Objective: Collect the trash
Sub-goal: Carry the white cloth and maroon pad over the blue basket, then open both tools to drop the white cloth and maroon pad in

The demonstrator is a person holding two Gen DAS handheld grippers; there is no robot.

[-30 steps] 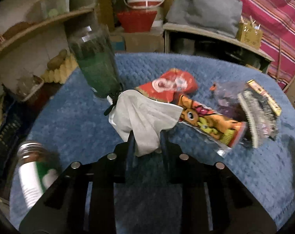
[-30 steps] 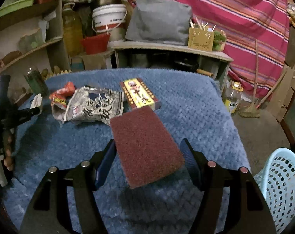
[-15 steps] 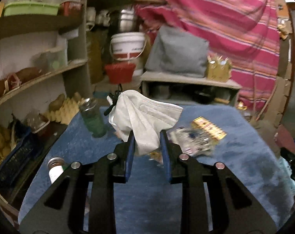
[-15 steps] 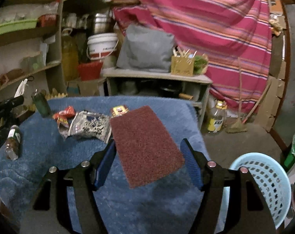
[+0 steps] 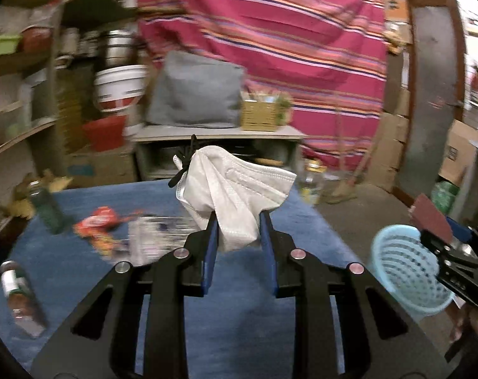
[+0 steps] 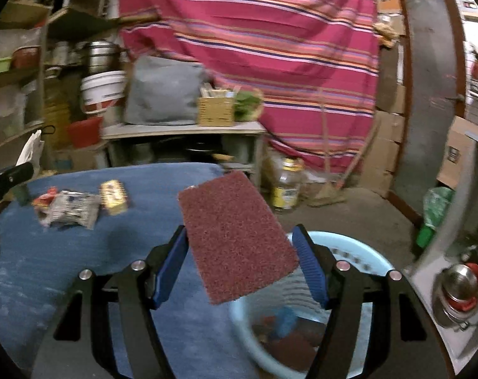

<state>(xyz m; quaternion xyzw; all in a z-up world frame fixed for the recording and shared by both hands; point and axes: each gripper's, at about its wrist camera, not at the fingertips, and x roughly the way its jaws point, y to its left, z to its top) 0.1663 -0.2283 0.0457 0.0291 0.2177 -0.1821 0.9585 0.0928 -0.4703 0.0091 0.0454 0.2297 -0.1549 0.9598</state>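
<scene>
My left gripper [image 5: 237, 221] is shut on a white face mask [image 5: 236, 186] with black ear loops and holds it above the blue-covered table [image 5: 239, 315]. My right gripper [image 6: 240, 237] is shut on a dark red scouring pad [image 6: 236, 237] and holds it over the near rim of a light blue basket [image 6: 359, 271] that has trash inside. The basket [image 5: 406, 274] and the pad [image 5: 431, 218] also show at the right of the left wrist view. Snack wrappers [image 6: 71, 210] and a yellow box [image 6: 114, 195] lie on the table.
A green bottle [image 5: 48, 205] stands at the table's far left and a jar [image 5: 18, 297] lies near its left edge. A shelf with a grey cushion [image 5: 194, 91] and white bucket stands behind. A yellow jar [image 6: 286, 189] and a broom are on the floor.
Both grippers have lifted off the table and swung right with their loads. The right gripper now hangs over the basket; the left gripper turned toward it.
</scene>
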